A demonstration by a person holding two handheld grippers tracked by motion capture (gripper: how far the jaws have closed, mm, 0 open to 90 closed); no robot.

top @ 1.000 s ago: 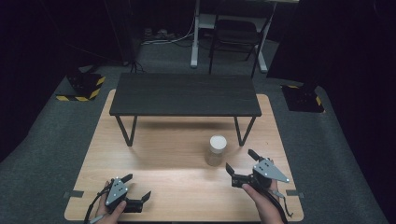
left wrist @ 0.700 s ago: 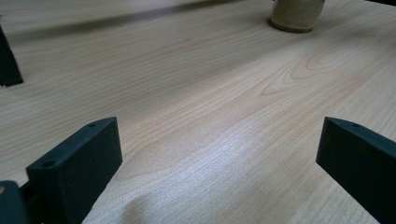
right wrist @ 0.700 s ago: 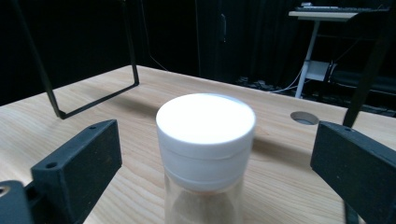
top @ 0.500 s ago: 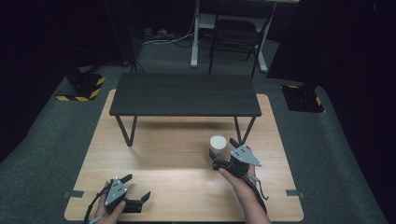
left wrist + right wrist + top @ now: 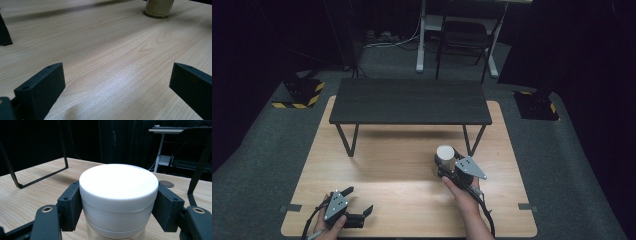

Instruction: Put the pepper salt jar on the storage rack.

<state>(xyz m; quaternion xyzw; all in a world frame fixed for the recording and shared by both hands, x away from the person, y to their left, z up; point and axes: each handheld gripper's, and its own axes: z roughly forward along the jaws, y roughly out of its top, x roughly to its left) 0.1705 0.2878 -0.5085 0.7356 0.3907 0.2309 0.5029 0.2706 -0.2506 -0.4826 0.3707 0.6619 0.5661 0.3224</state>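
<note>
R gripper (image 5: 446,169) is out over the mid-right of the table w/ the person's right hand (image 5: 460,189) behind it, forearm coming up from the bottom edge; its jaws sit on both sides of a white-lidded jar (image 5: 119,195), pads against the lid's sides. L gripper (image 5: 357,206) is low at the near-left corner, held in the left hand (image 5: 328,224), jaws spread wide apart w/ nothing between them, pointing right across the tabletop.
</note>
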